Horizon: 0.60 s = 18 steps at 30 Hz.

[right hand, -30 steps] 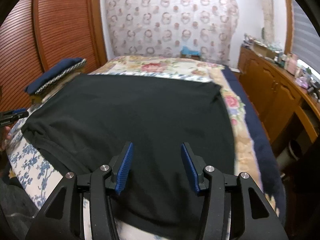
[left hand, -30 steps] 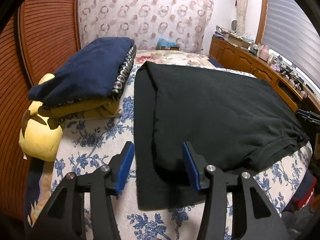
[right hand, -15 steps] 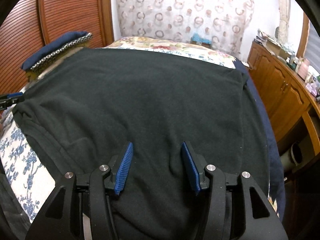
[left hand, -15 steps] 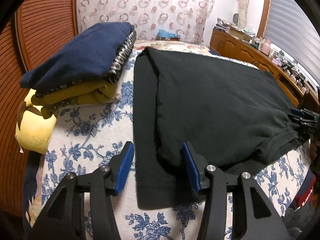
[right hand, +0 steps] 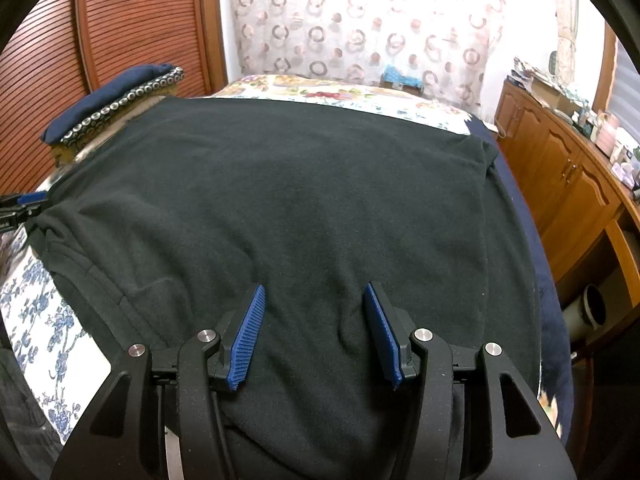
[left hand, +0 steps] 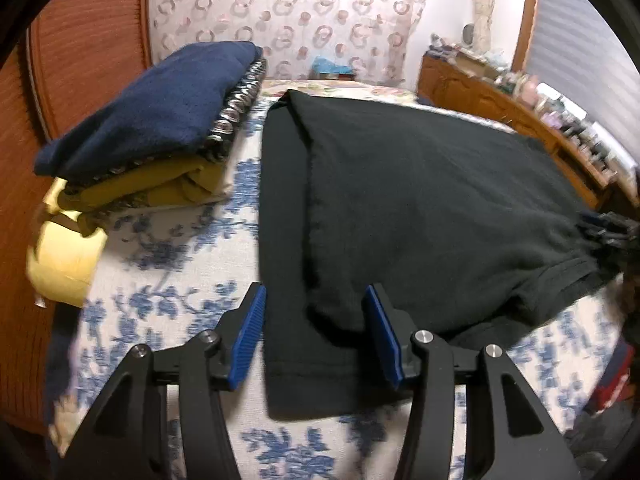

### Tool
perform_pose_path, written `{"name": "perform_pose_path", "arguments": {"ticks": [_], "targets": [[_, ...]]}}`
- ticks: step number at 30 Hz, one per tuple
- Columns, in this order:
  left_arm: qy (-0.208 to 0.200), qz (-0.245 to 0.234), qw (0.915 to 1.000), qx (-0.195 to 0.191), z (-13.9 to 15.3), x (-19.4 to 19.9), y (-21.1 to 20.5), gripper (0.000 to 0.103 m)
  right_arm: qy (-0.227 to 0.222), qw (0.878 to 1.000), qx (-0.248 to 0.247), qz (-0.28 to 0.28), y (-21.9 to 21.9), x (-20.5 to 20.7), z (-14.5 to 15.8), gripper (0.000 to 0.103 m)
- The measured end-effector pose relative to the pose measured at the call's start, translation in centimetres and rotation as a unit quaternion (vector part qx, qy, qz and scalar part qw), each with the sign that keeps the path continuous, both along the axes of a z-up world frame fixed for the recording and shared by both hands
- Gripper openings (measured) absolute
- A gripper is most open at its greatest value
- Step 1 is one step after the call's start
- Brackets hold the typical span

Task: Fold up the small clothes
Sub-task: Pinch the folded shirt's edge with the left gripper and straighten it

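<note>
A black garment [left hand: 420,184] lies spread flat on the bed, its left side folded inward over the body. My left gripper [left hand: 315,292] hovers open over the garment's near left corner, with the folded edge showing between its blue pads and no cloth pinched. In the right wrist view the same black garment [right hand: 304,184] fills the middle. My right gripper [right hand: 314,290] stands open just above the near hem, a small wrinkle beneath it. Each gripper shows at the other view's edge: right gripper [left hand: 608,232], left gripper [right hand: 20,204].
A stack of folded clothes [left hand: 160,112], navy on top and mustard below, sits left of the garment beside a yellow cushion [left hand: 64,256]. The bed has a blue floral sheet [left hand: 168,272]. A wooden dresser [right hand: 560,168] lines the right side; slatted wardrobe doors [right hand: 120,20] stand left.
The right gripper has sunk closer to the garment's near edge. The left gripper's view has drawn slightly nearer the bed. Both stay equally wide.
</note>
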<state>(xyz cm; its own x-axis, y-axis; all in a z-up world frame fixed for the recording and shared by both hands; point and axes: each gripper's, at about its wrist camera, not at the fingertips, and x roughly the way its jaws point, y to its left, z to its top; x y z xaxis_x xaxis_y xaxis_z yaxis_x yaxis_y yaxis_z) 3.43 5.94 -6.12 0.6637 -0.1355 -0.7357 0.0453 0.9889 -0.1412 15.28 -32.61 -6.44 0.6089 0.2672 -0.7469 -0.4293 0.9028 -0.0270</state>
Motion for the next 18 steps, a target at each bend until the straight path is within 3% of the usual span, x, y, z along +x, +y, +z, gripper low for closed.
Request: {"name": "perform_pose_path", "arguments": {"ticks": [2,7,9,11,12,18], "targets": [[0.002,-0.001,0.9992,-0.04,0.1,0.2,0.5,0.05,0.0,1.0,0.0,0.0,0.0,0.0,0.0,0.053],[0.004,0.003,0.9998,-0.019,0.1,0.6,0.1,0.043,0.001,1.0,0.005,-0.001,-0.1,0.0,0.0,0.053],[0.004,0.004,0.9999,-0.012,0.0,0.7,0.1,0.033,0.001,1.0,0.006,-0.002,-0.1,0.0,0.0,0.053],[0.004,-0.003,0.9999,-0.01,0.1,1.2,0.0,0.012,0.001,1.0,0.005,-0.001,-0.1,0.0,0.0,0.053],[0.004,-0.006,0.9999,-0.009,0.1,1.3,-0.1,0.009,0.001,1.0,0.005,-0.001,-0.1,0.0,0.0,0.053],[-0.049,-0.029,0.9982,-0.021,2.8,0.7,-1.4,0.006,0.001,1.0,0.006,-0.001,-0.2,0.0,0.0,0.053]]}}
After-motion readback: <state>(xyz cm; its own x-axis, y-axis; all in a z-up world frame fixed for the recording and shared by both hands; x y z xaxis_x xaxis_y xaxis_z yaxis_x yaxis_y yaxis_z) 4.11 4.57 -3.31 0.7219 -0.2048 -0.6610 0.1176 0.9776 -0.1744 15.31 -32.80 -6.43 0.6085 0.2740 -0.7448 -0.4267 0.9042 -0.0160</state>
